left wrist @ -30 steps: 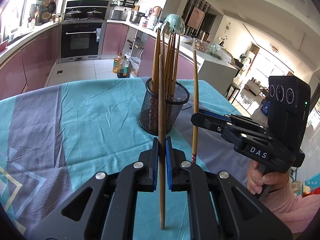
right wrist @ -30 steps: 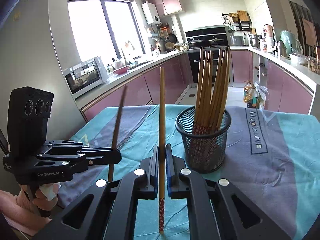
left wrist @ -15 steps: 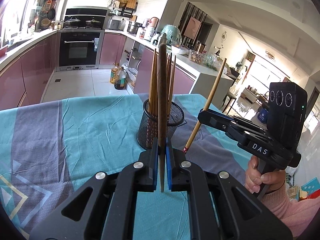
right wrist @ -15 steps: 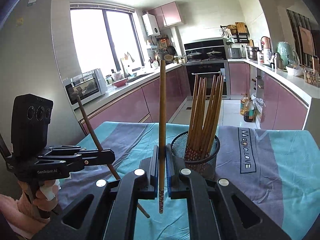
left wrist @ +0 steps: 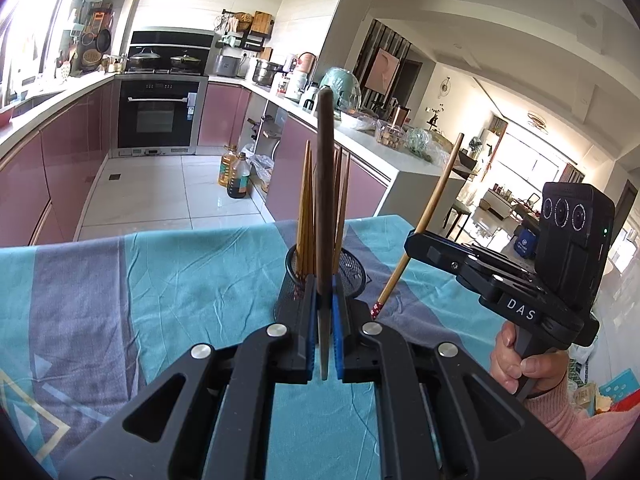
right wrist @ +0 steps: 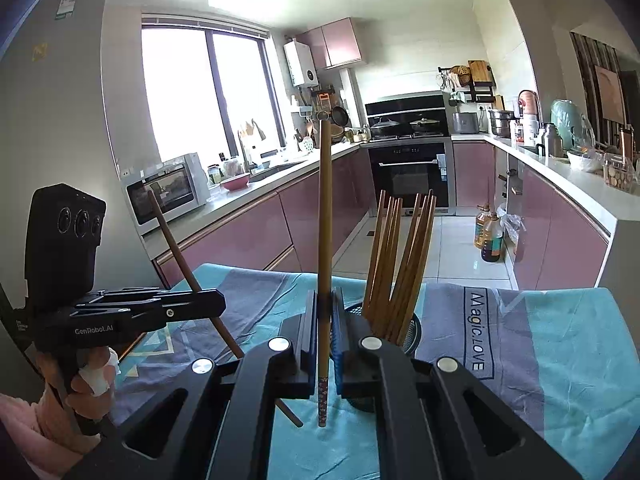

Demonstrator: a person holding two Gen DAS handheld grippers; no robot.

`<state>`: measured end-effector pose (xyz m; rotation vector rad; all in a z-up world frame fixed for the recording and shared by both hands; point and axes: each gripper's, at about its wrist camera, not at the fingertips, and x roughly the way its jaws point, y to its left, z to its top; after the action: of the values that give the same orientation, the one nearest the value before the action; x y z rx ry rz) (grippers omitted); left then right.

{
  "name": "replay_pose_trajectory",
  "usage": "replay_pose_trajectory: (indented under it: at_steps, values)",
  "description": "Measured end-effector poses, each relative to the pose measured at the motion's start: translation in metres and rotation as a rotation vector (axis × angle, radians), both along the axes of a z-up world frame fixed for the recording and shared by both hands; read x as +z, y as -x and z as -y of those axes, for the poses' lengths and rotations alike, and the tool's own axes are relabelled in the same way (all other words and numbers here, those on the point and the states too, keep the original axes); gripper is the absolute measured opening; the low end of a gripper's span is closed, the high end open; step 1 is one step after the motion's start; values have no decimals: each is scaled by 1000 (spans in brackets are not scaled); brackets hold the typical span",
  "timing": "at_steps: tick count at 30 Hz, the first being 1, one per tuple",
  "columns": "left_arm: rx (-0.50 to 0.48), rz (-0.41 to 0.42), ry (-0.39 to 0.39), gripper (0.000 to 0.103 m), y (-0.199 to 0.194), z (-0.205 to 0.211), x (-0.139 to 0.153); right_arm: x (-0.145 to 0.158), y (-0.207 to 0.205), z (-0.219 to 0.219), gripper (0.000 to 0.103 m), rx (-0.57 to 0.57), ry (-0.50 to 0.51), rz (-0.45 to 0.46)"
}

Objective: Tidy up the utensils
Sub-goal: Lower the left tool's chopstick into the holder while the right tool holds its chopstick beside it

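A black mesh cup (left wrist: 352,276) holding several wooden chopsticks (left wrist: 306,204) stands on the teal tablecloth (left wrist: 168,280); it also shows in the right wrist view (right wrist: 414,334). My left gripper (left wrist: 323,300) is shut on a dark chopstick (left wrist: 324,184), held upright just in front of the cup. My right gripper (right wrist: 325,312) is shut on a lighter chopstick (right wrist: 325,220) with a patterned end, upright, left of the cup. Each gripper shows in the other's view, the right gripper (left wrist: 412,240) with its chopstick tilted and the left gripper (right wrist: 216,306) likewise.
The table is covered by a teal and grey cloth with "Magic.LOVE" printed (right wrist: 478,332). Behind it are kitchen counters, an oven (left wrist: 158,116) and oil bottles (left wrist: 236,174) on the floor. A microwave (right wrist: 168,188) stands on the left counter.
Both grippers have risen and pulled back with their chopsticks, so the cup looks lower and smaller. Seen from the other view, each held chopstick has gone from upright to tilted.
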<state>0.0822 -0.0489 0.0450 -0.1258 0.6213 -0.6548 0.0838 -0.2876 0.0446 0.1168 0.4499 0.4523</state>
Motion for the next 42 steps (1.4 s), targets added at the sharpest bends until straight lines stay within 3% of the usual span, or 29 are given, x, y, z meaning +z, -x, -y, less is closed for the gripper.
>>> replay_pose_trajectory:
  at_steps: [24, 42]
  values:
    - [-17, 127, -22, 7, -14, 24, 56, 35, -5, 8, 6, -18, 2, 85]
    - [-5, 157, -44, 7, -23, 41, 62, 38, -18, 3, 6, -36, 17, 78]
